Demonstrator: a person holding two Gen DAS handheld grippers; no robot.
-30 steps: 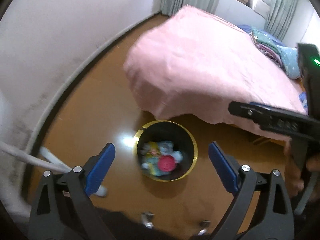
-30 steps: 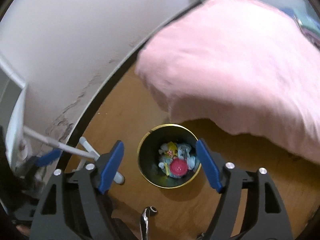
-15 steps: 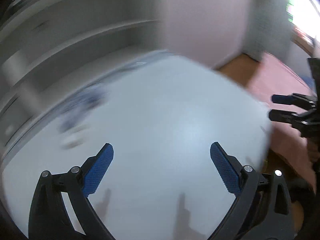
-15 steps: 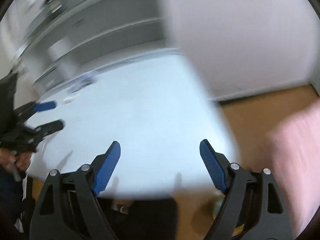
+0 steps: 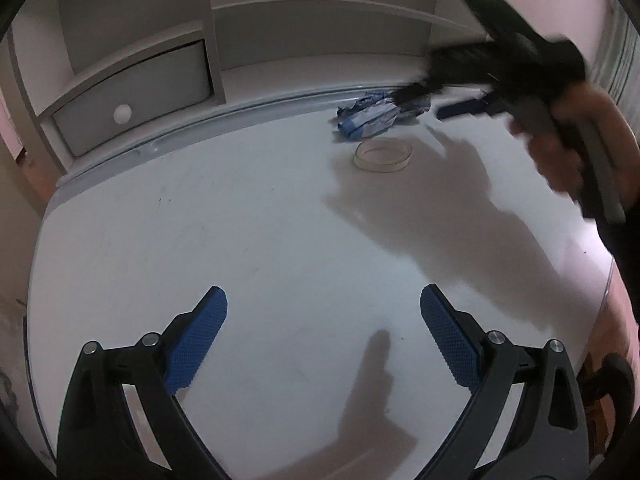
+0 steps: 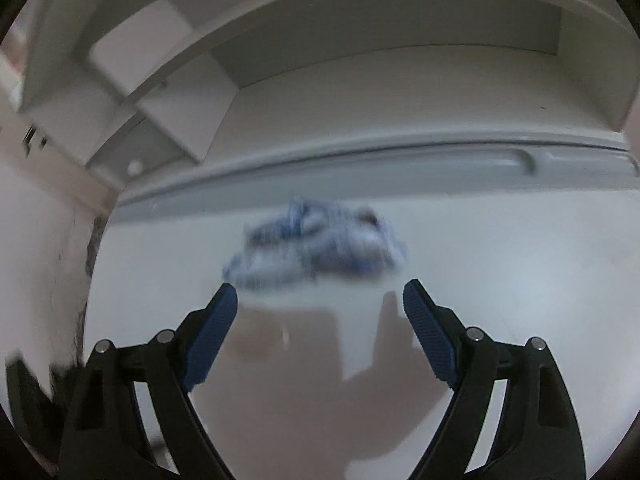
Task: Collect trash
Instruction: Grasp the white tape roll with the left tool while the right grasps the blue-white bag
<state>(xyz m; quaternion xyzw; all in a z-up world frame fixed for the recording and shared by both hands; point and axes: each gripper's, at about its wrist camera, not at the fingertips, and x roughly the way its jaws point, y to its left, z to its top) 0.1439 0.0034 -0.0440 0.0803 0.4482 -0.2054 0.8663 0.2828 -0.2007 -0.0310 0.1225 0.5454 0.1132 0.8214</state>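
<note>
1. Hovering over the white desk top (image 5: 248, 216), the left gripper (image 5: 323, 342) has its blue pads spread wide with nothing between them.
2. Well ahead of it and to its right lies a crumpled blue-and-white wrapper (image 5: 370, 118), near the desk's back edge.
3. Just in front of the wrapper, on the side nearer the left gripper, sits a clear shallow round lid (image 5: 383, 154).
4. The right gripper (image 6: 320, 316) is released too; its jaws have just been opening, and no item sits between them.
5. The wrapper (image 6: 316, 248), blurred in the right wrist view, lies just beyond the right gripper's fingertips, centred on the gap; whether a tip touches it I cannot tell.
6. Seen from the left wrist, a hand (image 5: 568, 136) holds the right gripper's handle, its tips at the wrapper's right end.
7. Behind the desk stand white shelves with a drawer (image 5: 132, 96) far ahead-left of the left gripper.
</note>
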